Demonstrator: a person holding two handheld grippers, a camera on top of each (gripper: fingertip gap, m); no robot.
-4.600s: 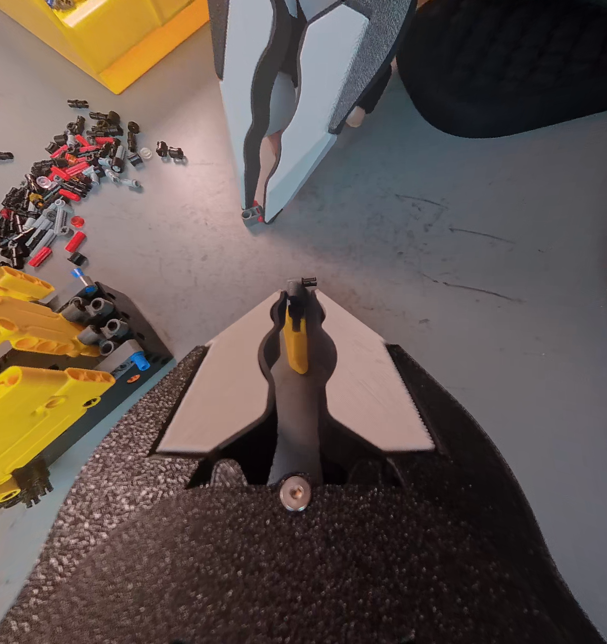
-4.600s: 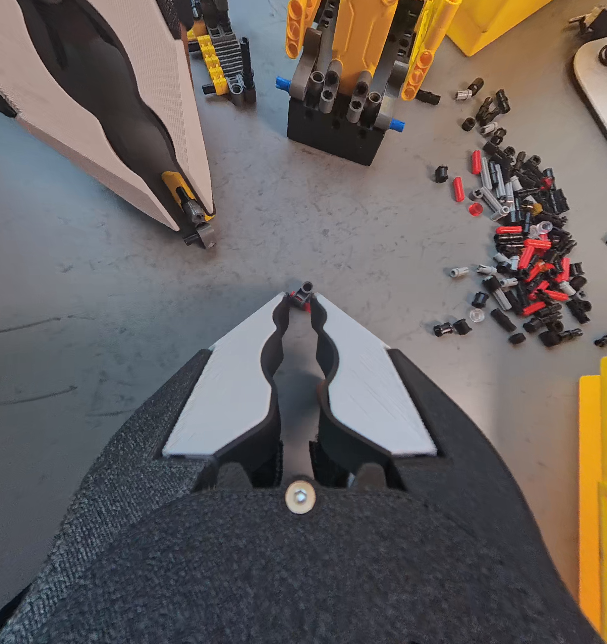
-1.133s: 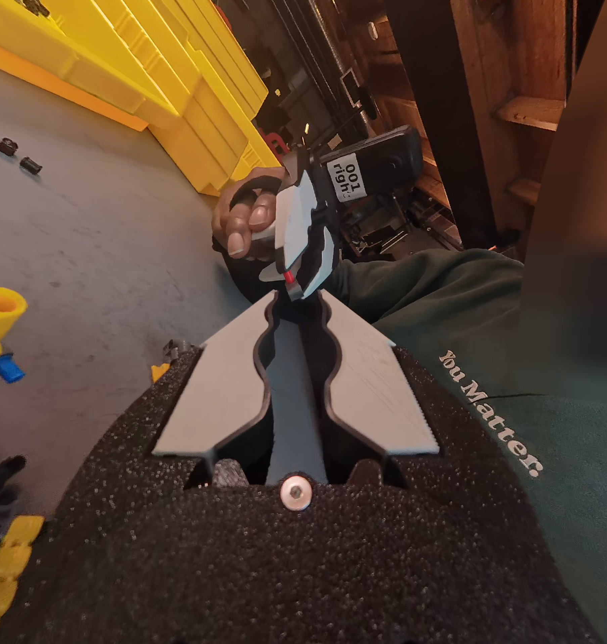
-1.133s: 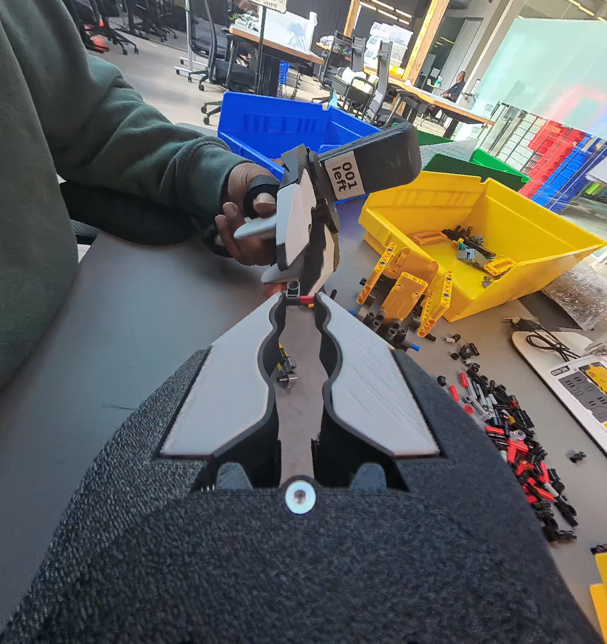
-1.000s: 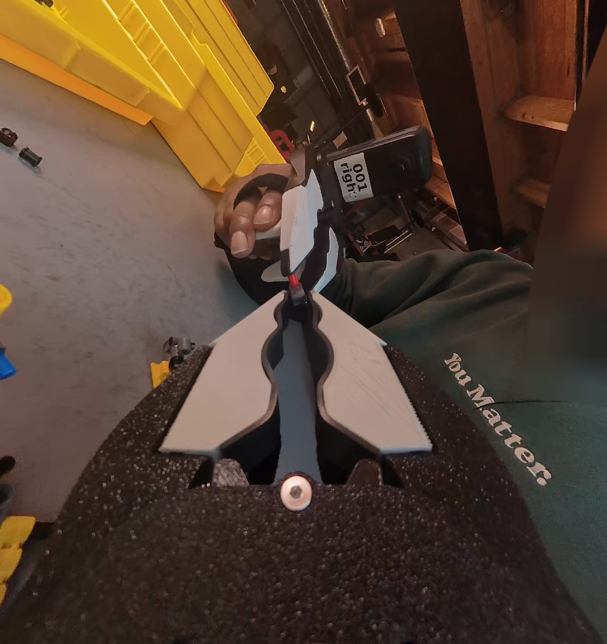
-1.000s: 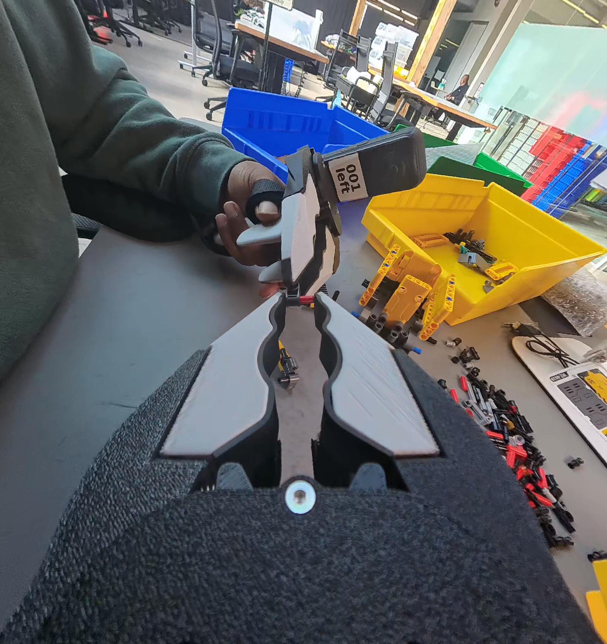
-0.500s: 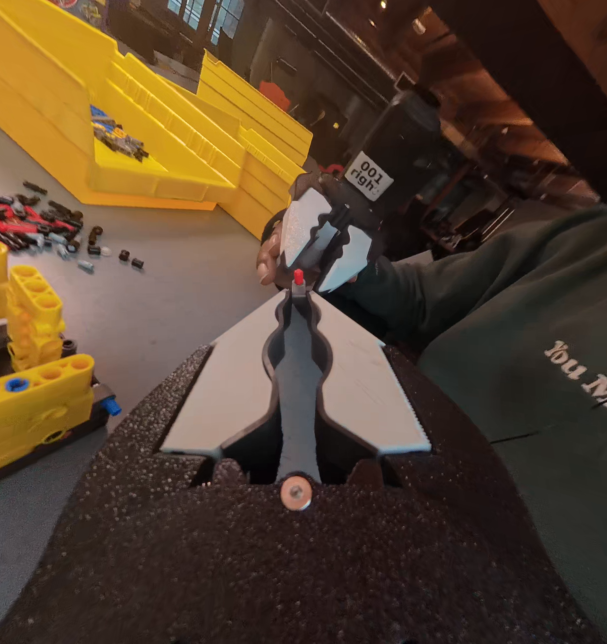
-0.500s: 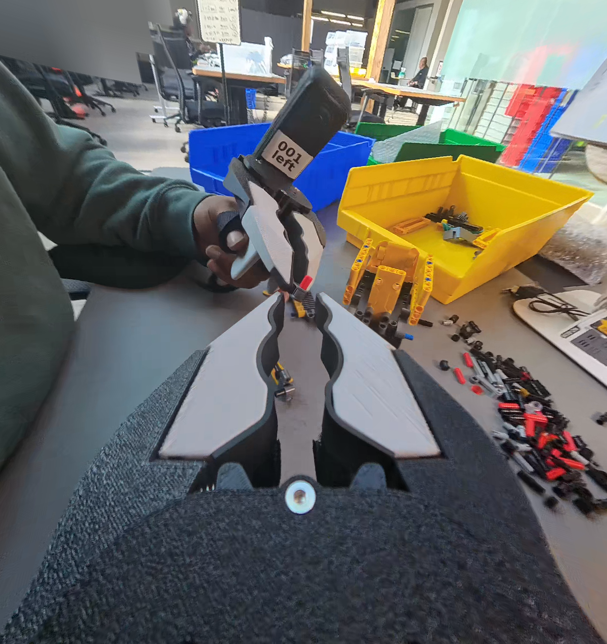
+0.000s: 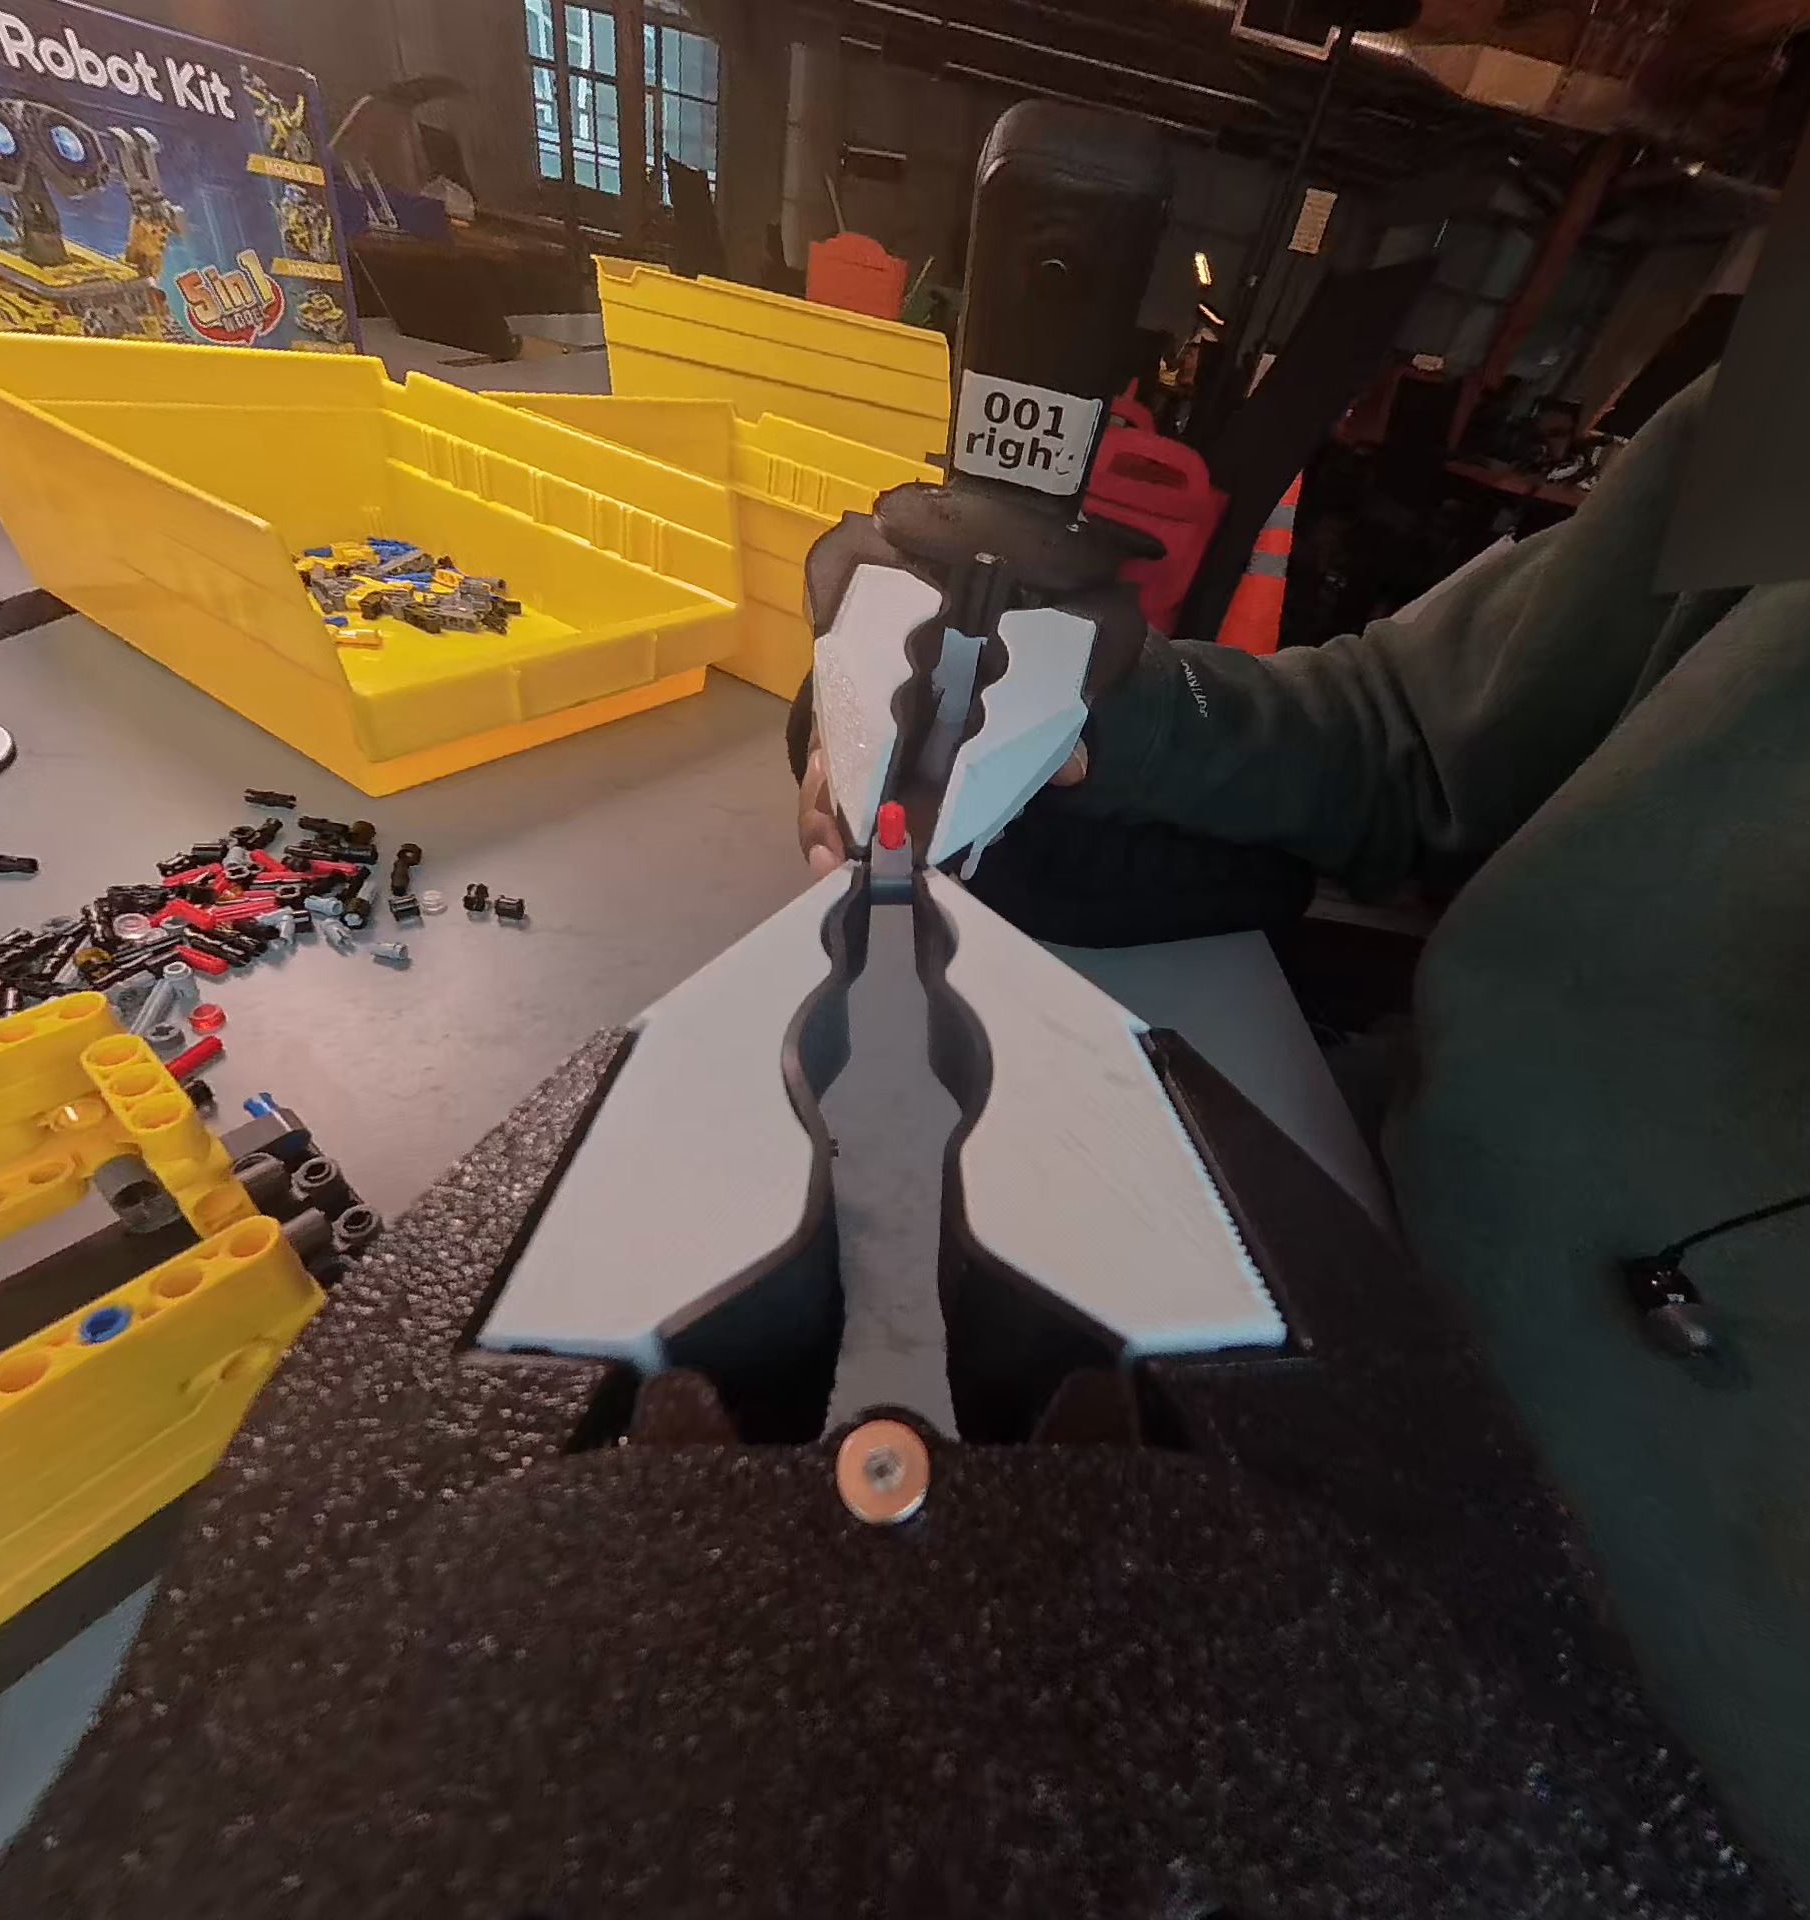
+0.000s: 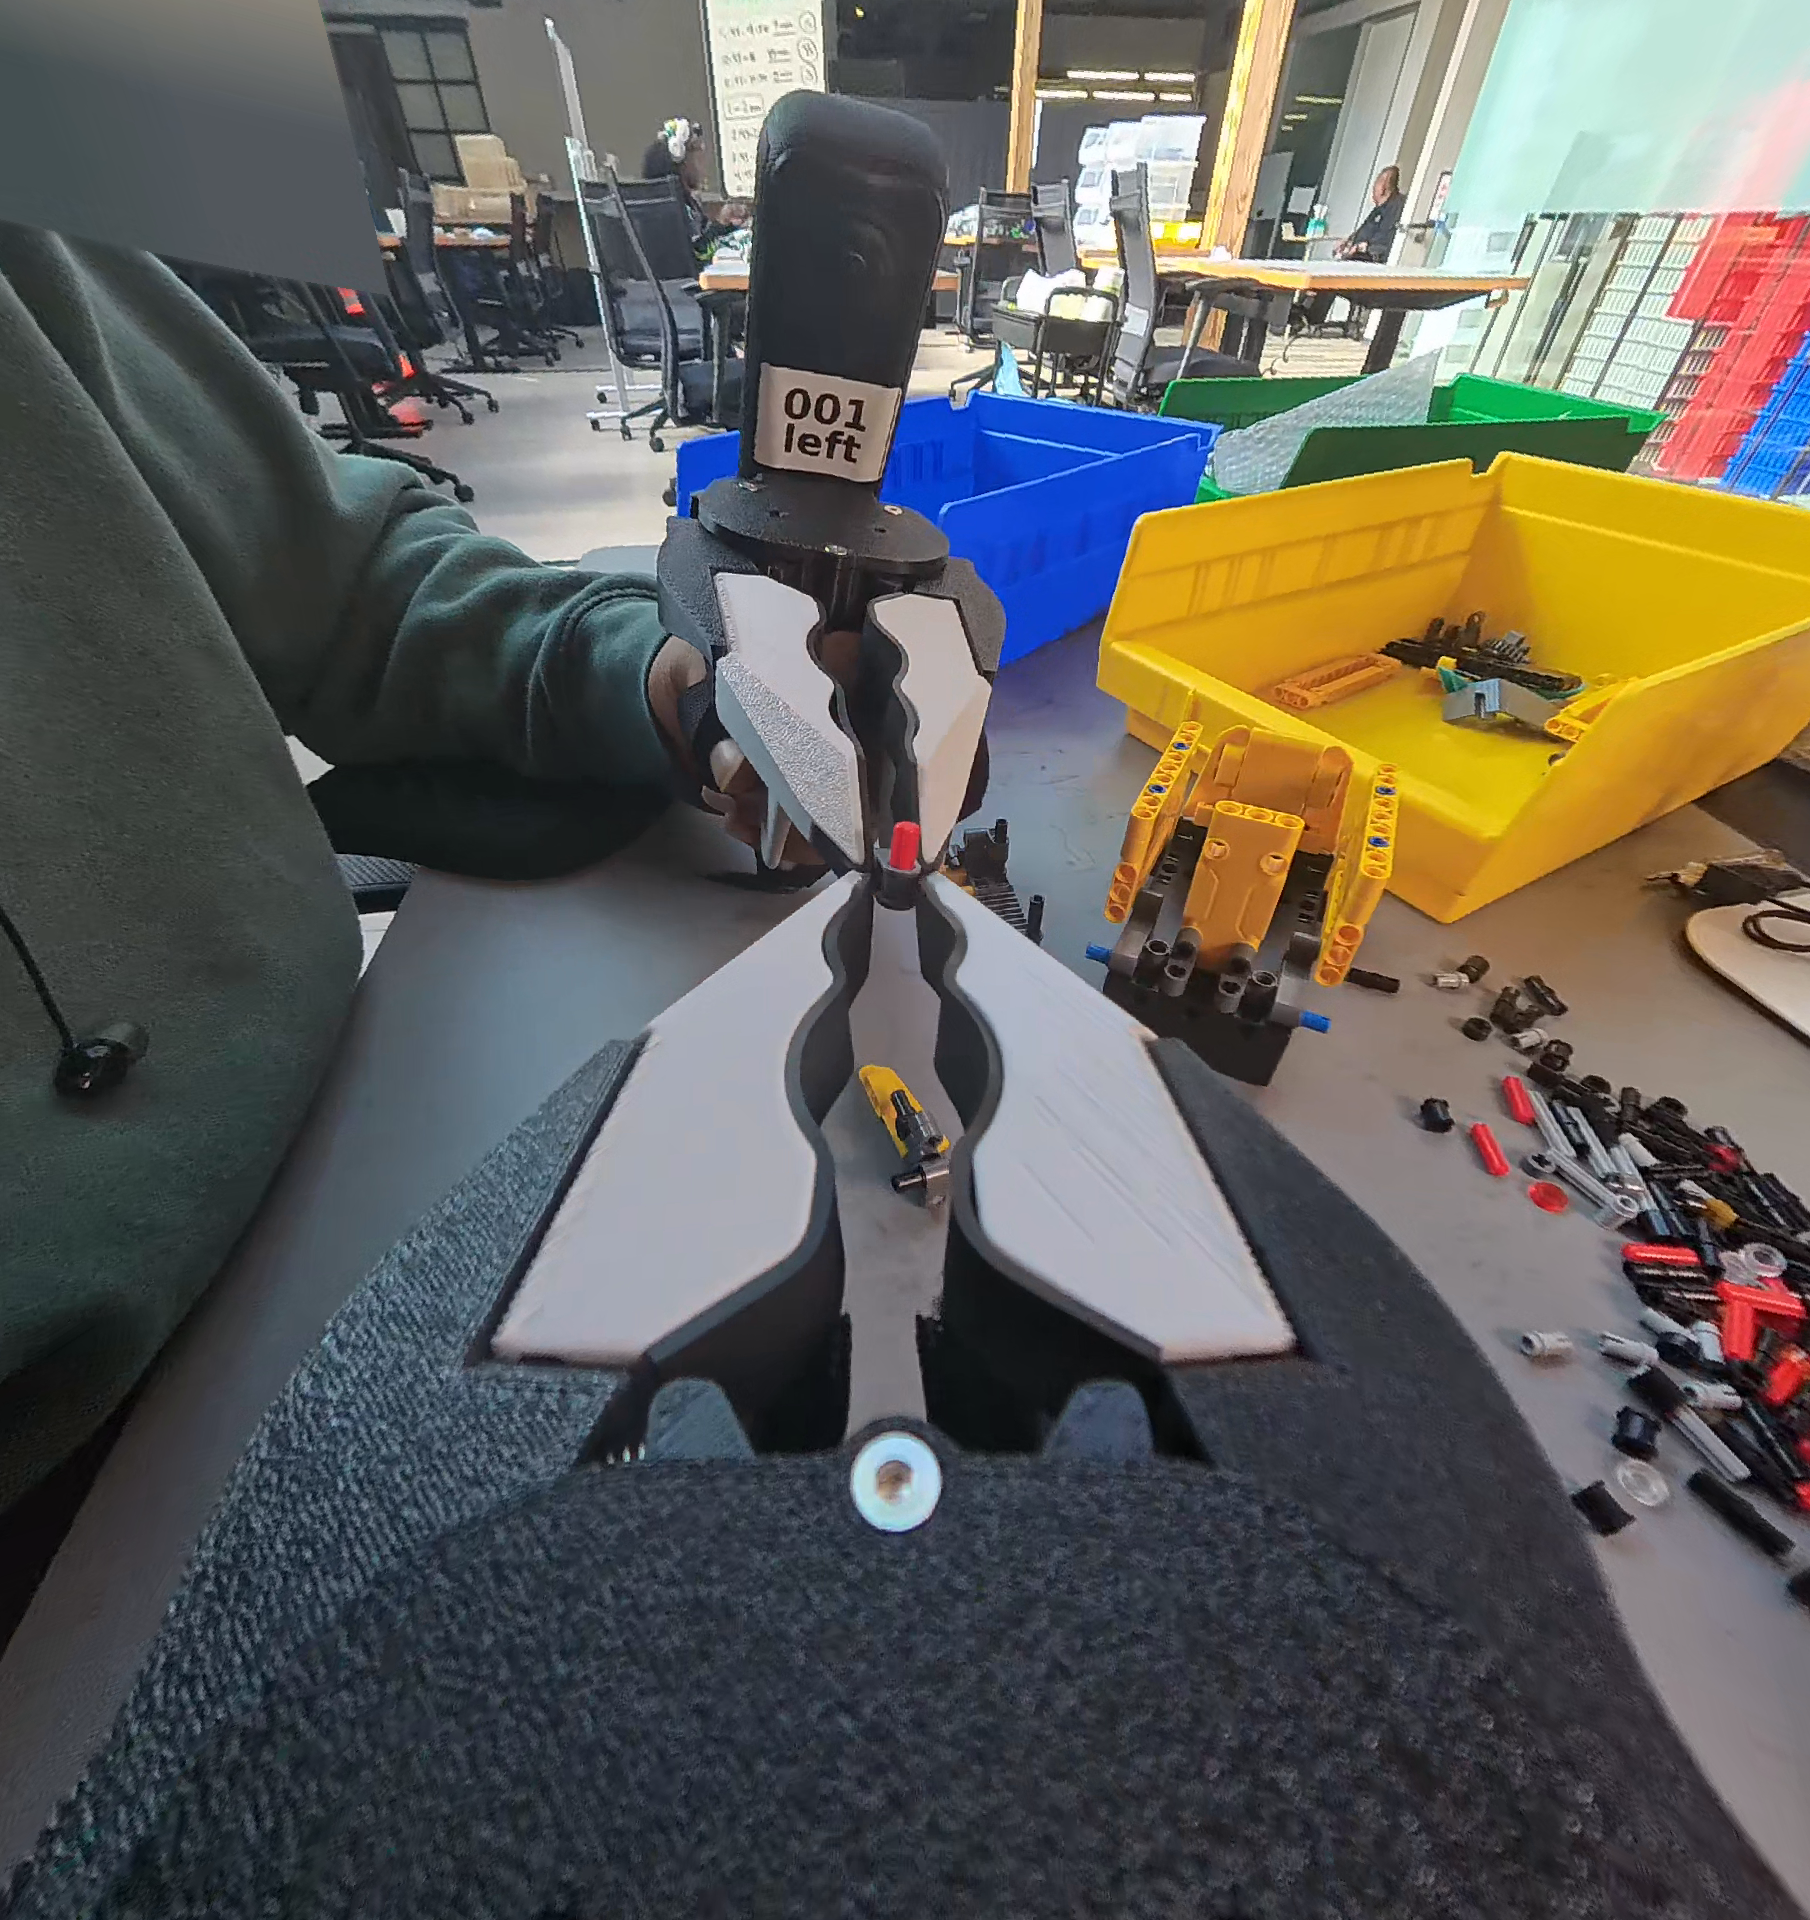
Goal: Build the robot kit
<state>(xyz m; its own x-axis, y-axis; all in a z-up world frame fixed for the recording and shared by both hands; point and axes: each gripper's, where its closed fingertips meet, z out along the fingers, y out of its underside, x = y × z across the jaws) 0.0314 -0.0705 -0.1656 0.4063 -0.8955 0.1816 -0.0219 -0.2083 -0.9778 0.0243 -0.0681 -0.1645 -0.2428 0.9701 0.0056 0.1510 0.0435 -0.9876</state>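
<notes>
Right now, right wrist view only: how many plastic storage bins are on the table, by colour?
blue plastic storage bin: 1
green plastic storage bin: 1
yellow plastic storage bin: 1
Total: 3

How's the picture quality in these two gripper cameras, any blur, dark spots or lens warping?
Left wrist view: dim, warm background, sharp at the left gripper and its grey piece with the red pin, soft blur toward the yellow block model at the edge. Right wrist view: brighter, even daylight, crisp on the right gripper. Both show wide-angle bending near the borders.
</notes>
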